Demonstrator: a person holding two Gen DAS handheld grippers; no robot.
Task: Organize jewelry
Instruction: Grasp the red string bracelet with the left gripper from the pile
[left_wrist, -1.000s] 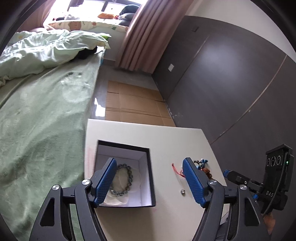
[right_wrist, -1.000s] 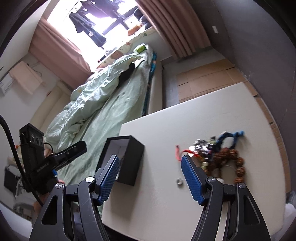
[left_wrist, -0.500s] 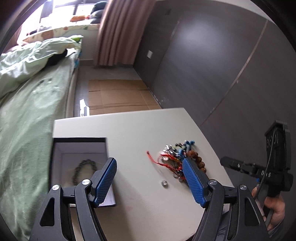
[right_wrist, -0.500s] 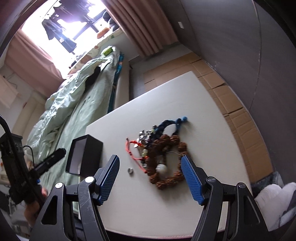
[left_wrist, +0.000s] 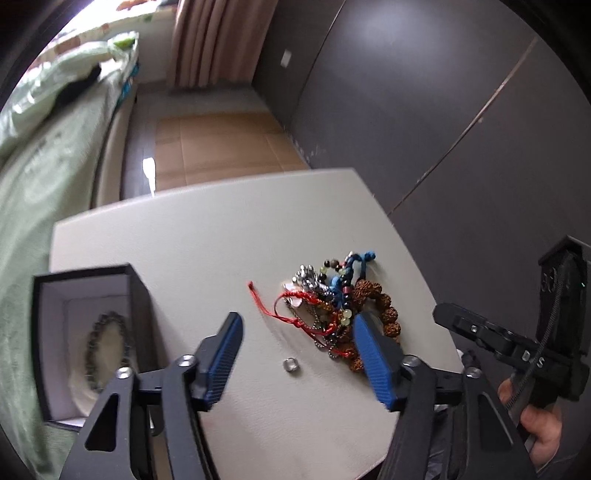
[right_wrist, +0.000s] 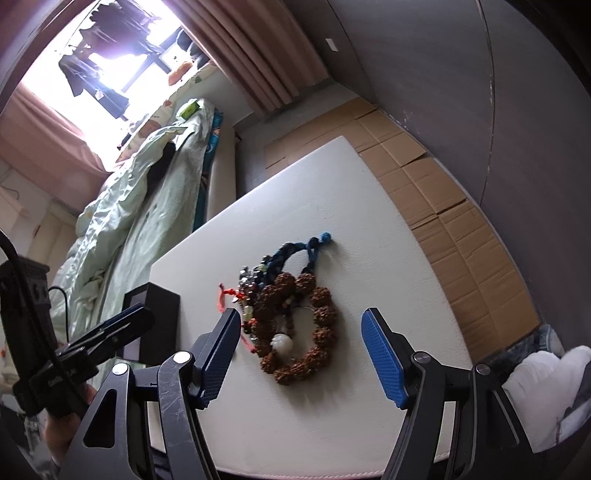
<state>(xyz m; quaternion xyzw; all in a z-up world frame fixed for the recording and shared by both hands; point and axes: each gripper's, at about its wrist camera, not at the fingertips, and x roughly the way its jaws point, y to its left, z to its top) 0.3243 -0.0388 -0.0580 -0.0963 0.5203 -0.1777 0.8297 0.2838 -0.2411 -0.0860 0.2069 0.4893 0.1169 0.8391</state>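
The left gripper hangs over the white table with its blue jaws spread wide and nothing between them. Just under the gap lies a small silver ring. At about one o'clock from it sits the tangled pile of jewelry (red cord, blue cord, silver chain, brown beads), its near edge hidden behind the right-hand jaw. At nine o'clock stands the open black box, a dark bead bracelet lying inside it.

The right gripper is likewise released and empty, jaws wide above the table. Between them, toward twelve o'clock, lies the brown bead bracelet with a white bead; the blue cord loops beyond it. The box is at ten o'clock, well apart from the pile.
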